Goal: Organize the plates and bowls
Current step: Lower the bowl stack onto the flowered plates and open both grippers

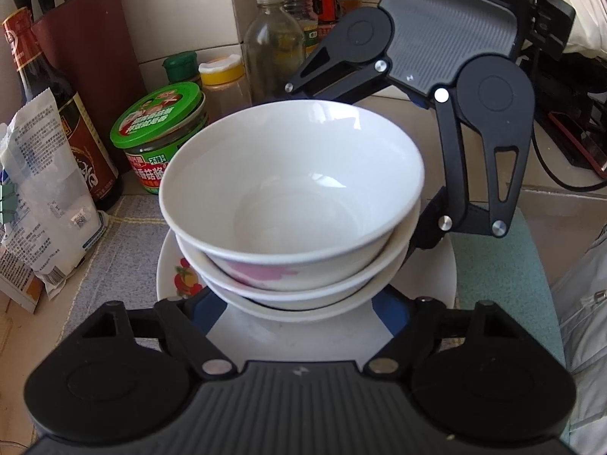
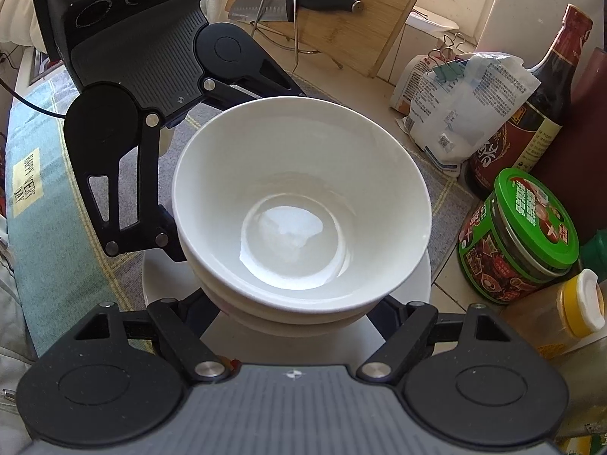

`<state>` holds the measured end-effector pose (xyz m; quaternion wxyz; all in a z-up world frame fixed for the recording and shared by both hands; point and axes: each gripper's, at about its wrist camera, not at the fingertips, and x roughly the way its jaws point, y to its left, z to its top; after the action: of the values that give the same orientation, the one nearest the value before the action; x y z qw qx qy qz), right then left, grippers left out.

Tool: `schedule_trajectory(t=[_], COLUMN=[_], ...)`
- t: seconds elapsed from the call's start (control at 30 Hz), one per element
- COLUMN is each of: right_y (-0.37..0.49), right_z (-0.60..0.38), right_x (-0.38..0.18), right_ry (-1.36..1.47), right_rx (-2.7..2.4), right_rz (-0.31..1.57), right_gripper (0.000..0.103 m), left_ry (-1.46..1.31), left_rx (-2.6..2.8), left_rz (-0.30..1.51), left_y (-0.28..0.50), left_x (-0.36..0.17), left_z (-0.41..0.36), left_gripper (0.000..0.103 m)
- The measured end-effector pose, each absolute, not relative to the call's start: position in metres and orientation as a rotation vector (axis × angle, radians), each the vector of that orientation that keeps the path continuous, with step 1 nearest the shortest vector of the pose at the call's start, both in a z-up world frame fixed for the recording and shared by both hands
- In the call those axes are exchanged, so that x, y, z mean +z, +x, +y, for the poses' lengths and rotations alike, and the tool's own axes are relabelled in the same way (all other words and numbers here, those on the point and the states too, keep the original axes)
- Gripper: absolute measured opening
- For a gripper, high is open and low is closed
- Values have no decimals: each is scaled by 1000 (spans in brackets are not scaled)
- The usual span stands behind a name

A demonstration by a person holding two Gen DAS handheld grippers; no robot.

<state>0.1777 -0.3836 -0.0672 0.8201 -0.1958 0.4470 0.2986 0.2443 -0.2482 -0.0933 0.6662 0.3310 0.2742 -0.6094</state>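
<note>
Behind bowl stack [image 1: 292,204]: green-lidded jar [image 1: 161,134], bottles. Both tools spread, flanking stack on plate [image 1: 170,265].

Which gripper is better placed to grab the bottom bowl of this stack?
Left, narrowly. The left gripper is open with fingers low on both sides of the bottom bowl above the plate. The right gripper straddles it too but looks steeply down.

A cream patch [image 2: 25,181] at nine o'clock on the teal cloth [image 2: 49,204] is reading "HAPPY VERY DAY", while the green-lidded jar [image 1: 161,140] is showing "香菇酱"
</note>
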Motion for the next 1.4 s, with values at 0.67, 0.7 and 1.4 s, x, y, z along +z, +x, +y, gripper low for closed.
schedule_trajectory(t=[0.67,0.7,1.4], right_y=[155,152,60], right_z=[-378,-376,-297], right_x=[-40,-35,3], right_ry=[-504,-508,110], right_rx=[584,562,-395], right_rz=[913,912,923], right_gripper=[103,103,103], left_ry=[503,480,276], left_rx=[-1114,-1098,-773], left_rz=[517,490,511], left_y=[210,206,156], left_x=[-54,-50,-12], left_z=[-194,-188,-117], left_gripper=[100,100,102])
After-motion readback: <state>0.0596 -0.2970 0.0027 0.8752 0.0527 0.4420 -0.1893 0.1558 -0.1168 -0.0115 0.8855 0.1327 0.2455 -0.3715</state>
